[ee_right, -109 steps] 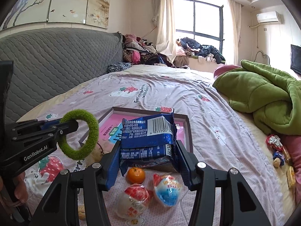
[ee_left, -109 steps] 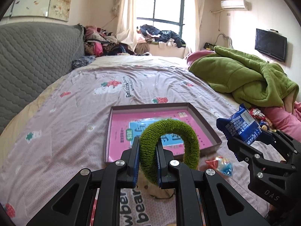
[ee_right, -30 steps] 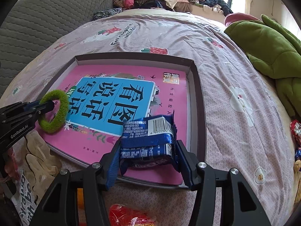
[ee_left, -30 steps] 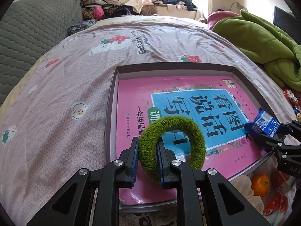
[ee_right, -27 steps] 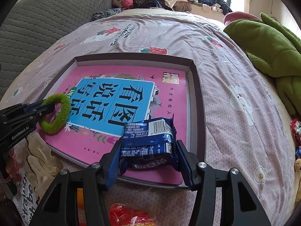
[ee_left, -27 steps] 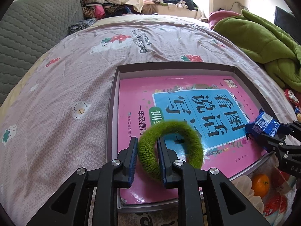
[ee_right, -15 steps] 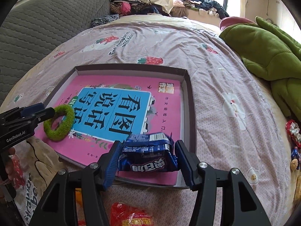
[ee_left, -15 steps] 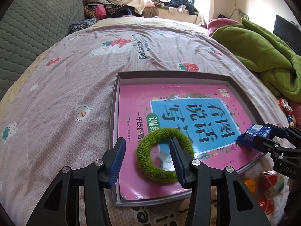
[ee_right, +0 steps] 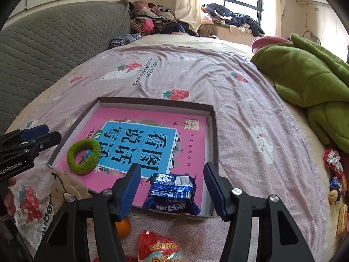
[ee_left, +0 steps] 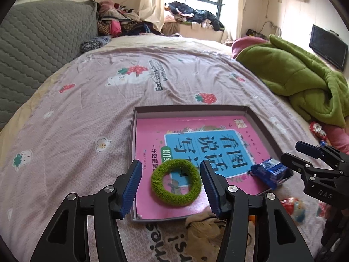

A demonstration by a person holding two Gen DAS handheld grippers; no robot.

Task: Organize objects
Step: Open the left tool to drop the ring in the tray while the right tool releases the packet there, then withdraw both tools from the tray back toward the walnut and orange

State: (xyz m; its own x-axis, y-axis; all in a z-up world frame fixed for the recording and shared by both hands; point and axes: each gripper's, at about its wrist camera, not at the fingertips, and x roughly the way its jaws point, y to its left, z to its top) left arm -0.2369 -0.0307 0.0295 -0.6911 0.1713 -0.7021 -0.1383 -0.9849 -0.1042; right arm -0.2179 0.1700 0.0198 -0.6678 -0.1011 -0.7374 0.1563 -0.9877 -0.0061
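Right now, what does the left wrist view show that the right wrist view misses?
Only the left wrist view shows the black wall-mounted television. Only the right wrist view shows the small orange fruit. Both show the shallow grey box, the fuzzy green ring and the blue foil snack packet lying inside it, and both grippers open.

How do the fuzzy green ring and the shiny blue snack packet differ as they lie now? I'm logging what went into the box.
The fuzzy green ring is a soft round loop with an open middle; the shiny blue snack packet is a crinkled, printed foil pack. The ring lies in the near left part of the shallow grey box, the packet in its near right corner. Both rest on the pink book, each released between open jaws.
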